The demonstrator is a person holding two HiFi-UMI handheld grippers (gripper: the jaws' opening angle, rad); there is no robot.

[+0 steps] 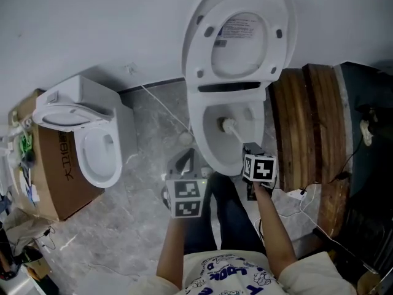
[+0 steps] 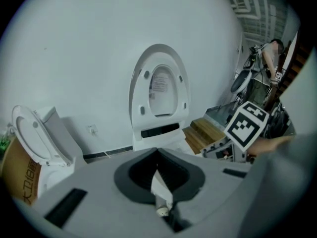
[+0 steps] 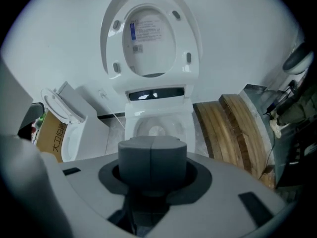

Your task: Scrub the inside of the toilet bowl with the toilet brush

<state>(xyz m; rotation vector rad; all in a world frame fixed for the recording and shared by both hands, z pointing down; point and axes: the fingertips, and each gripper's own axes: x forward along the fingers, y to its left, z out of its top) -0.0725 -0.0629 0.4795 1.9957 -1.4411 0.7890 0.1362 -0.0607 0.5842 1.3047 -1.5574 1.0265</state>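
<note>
The white toilet bowl (image 1: 199,137) stands open, its lid (image 1: 239,29) raised against the wall. The toilet brush (image 1: 229,126) has its white head down inside the bowl. Its handle slants back to my right gripper (image 1: 250,147), which is shut on it at the bowl's near right rim. In the right gripper view the grey pads (image 3: 138,157) meet and hide the handle, with the bowl (image 3: 132,128) just beyond. My left gripper (image 1: 184,160) hangs over the floor in front of the bowl, touching nothing. Its pads (image 2: 133,175) are closed, with a small white scrap in the hollow.
A second white toilet (image 1: 92,140) stands on the floor to the left, beside a cardboard box (image 1: 58,171). Wooden planks (image 1: 307,128) lie right of the bowl, with cables (image 1: 304,195) near them. A white cord (image 1: 163,109) crosses the grey floor. The person's legs are below.
</note>
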